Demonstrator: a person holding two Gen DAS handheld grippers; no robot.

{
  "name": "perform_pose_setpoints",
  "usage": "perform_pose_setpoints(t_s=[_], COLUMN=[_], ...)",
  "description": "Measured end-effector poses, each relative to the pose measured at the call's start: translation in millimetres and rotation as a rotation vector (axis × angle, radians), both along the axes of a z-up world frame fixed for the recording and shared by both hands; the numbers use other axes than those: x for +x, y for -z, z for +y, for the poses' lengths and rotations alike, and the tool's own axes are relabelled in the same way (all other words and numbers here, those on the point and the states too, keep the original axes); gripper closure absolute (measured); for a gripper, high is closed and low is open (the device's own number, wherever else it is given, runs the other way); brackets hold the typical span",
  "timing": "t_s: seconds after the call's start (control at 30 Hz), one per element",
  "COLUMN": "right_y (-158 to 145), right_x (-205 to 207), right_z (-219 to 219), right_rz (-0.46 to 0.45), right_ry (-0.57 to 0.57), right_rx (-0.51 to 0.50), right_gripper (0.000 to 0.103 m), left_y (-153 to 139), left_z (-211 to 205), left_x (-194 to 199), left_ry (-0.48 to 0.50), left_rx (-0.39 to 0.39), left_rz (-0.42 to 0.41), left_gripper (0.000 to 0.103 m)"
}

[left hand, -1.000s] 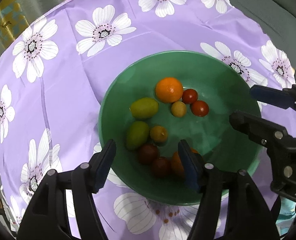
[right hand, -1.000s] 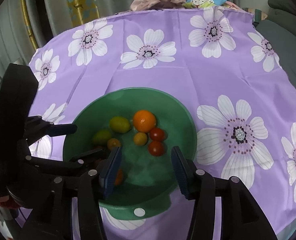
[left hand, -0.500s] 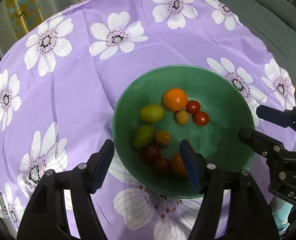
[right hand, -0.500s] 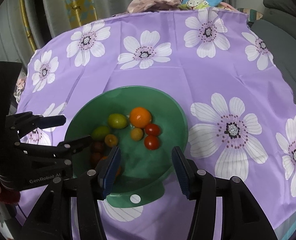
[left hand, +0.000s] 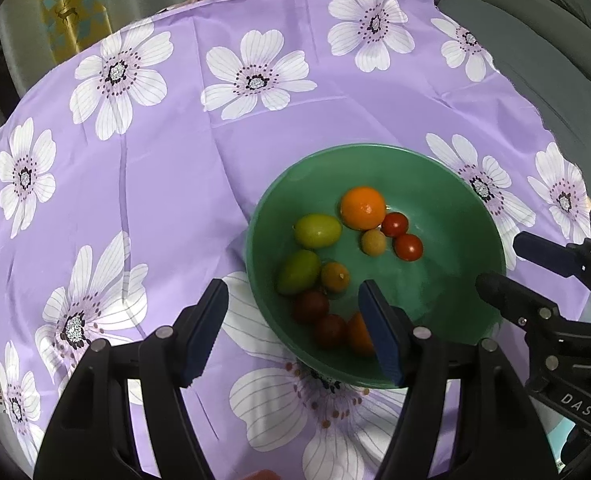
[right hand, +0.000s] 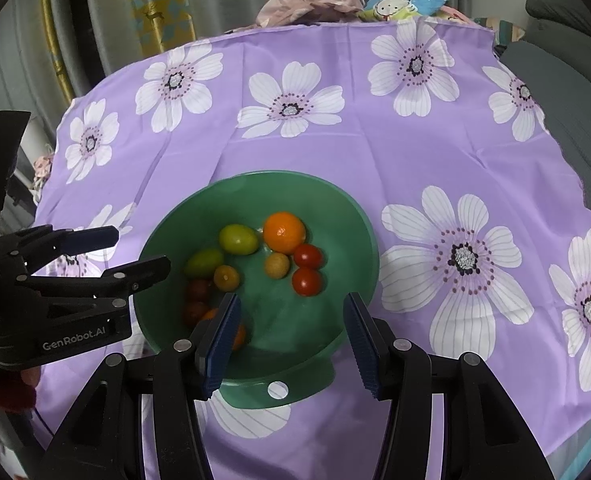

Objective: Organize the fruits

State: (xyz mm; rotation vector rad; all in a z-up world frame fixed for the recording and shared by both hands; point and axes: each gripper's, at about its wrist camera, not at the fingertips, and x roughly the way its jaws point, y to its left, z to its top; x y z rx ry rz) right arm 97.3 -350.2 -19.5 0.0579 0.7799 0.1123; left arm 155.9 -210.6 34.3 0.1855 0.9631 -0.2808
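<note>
A green bowl stands on the purple flowered cloth; it also shows in the right wrist view. It holds several small fruits: an orange, two green ones, red tomatoes, a yellow one. My left gripper is open and empty above the bowl's near left rim. My right gripper is open and empty above the bowl's near rim. Each gripper shows in the other's view: the right one, the left one.
The cloth-covered table is round; its far edge has crumpled clothes and a cartoon-print cushion behind it. A grey sofa stands to the right. Curtains hang at the back left.
Both grippers have drawn back and up from the bowl, so more of the cloth shows. Both stay open. The fruits have not moved.
</note>
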Motion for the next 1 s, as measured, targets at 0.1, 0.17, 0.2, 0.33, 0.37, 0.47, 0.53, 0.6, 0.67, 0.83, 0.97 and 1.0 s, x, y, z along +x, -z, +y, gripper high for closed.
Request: perform_pose_setpoints(t_s=[0.1, 0.17, 0.2, 0.33, 0.37, 0.47, 0.53, 0.6, 0.67, 0.83, 0.97, 1.0], right_y=[-3.0, -4.9, -5.4, -6.0, -6.2, -6.3, -6.5, -6.5, -6.5, -6.1, -6.0, -6.0], right_x=[-2.1, -1.5, -2.4, -1.9, -1.7, -1.9, -1.6, -1.1, -1.8, -1.7, -0.9, -0.8], right_z=[2.9, 4.8, 5.6, 8.0, 8.4, 9.6, 10.1, 10.5, 10.8, 11.2, 11.6, 11.7], right_rz=[-0.005, -0.006, -0.008, -0.009, -0.009, -0.009, -0.01, -0.009, -0.009, -0.009, -0.008, -0.008], right_ry=[-0.007, -0.011, -0.014, -0.016, -0.018, -0.019, -0.02, -0.021, -0.02, -0.02, -0.02, -0.02], right_rx=[-0.007, -0.013, -0.016, -0.016, -0.015, -0.018, -0.018, -0.019, -0.019, -0.019, -0.02, -0.02], right_gripper=[0.05, 0.05, 0.049, 0.049, 0.049, 0.05, 0.05, 0.049, 0.049, 0.049, 0.049, 0.049], left_y=[-2.4, -3.8, -3.8, -4.1, -4.4, -4.4, -4.6, -4.4, -3.5, -2.7, -1.9, -1.9], left_z=[-0.1, -0.2, -0.4, -0.4, -0.8, -0.9, -1.0, -1.1, -1.1, -1.1, -2.2, -2.4], left_x=[-2.7, -3.9, -4.5, -5.4, -5.6, -5.7, -5.9, -6.0, -5.9, -5.5, -4.6, -4.2], left_ry=[0.007, 0.01, 0.011, 0.011, 0.01, 0.01, 0.011, 0.012, 0.016, 0.018, 0.021, 0.022], left_rx=[0.0, 0.003, 0.006, 0.017, 0.019, 0.019, 0.021, 0.022, 0.022, 0.03, 0.037, 0.038], left_rz=[-0.01, -0.016, -0.018, -0.019, -0.019, -0.019, -0.021, -0.02, -0.014, -0.013, -0.009, -0.008], left_gripper=[0.036, 0.036, 0.036, 0.036, 0.036, 0.036, 0.036, 0.036, 0.036, 0.036, 0.036, 0.036])
